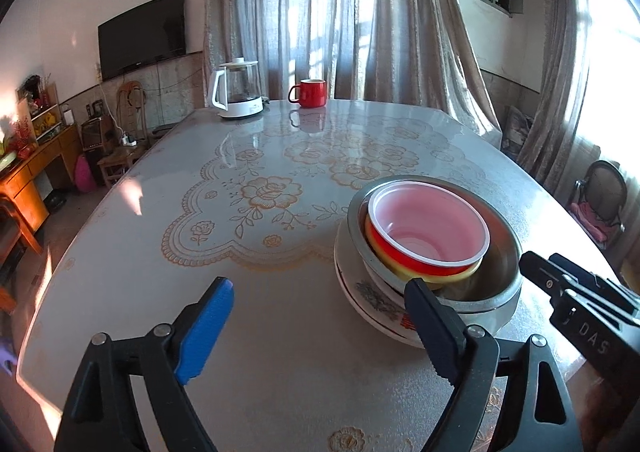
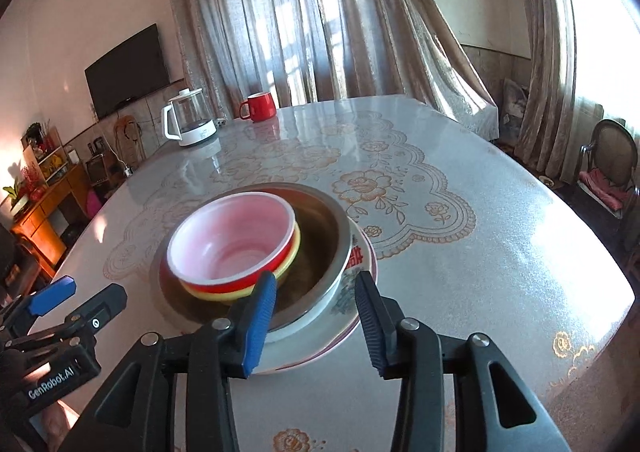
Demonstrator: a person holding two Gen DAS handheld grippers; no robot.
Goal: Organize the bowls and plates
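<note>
Open tongs (image 2: 316,316) w/ red bowl (image 2: 236,240) nested, prob. yellow beneath.

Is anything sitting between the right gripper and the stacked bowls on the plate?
Nothing visible does. The right gripper is open, right at the near rim of the steel bowl, which holds the red bowl and sits on the floral plate. The left gripper stands off to the side.

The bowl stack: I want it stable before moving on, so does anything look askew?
Yes. The red bowl and yellow bowl sit off-centre in the steel bowl, crowded against one wall. Nothing spilled or damaged.
</note>
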